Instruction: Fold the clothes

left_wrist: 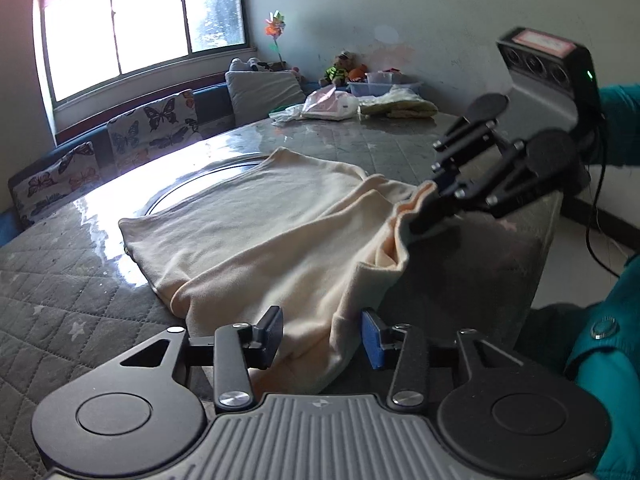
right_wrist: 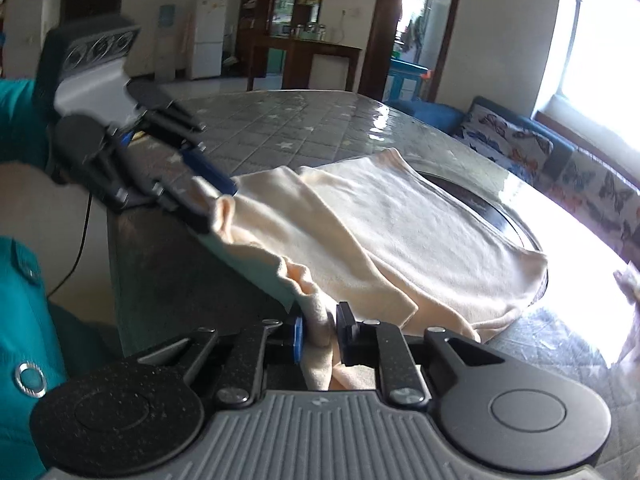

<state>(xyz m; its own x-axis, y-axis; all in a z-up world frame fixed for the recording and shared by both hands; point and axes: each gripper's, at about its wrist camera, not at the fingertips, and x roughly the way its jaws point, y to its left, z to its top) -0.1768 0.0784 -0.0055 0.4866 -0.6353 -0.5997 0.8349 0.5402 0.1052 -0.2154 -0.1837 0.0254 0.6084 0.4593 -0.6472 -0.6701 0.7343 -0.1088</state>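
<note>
2 grippers: right gripper (right_wrist: 316,336) clamped on cream garment (left_wrist: 256,216) edge, left gripper (left_wrist: 320,338) parted around it; soft, limp, best taken at corners.

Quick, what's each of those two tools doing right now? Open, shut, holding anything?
Left tool: open, the cream garment lying loose between its fingers.
Right tool: shut on a bunched edge of the cream garment.

Quilted table (left_wrist: 60,320) under clear glossy cover — cream garment (left_wrist: 248,232) lies on it, bags (left_wrist: 332,106) beyond.
</note>
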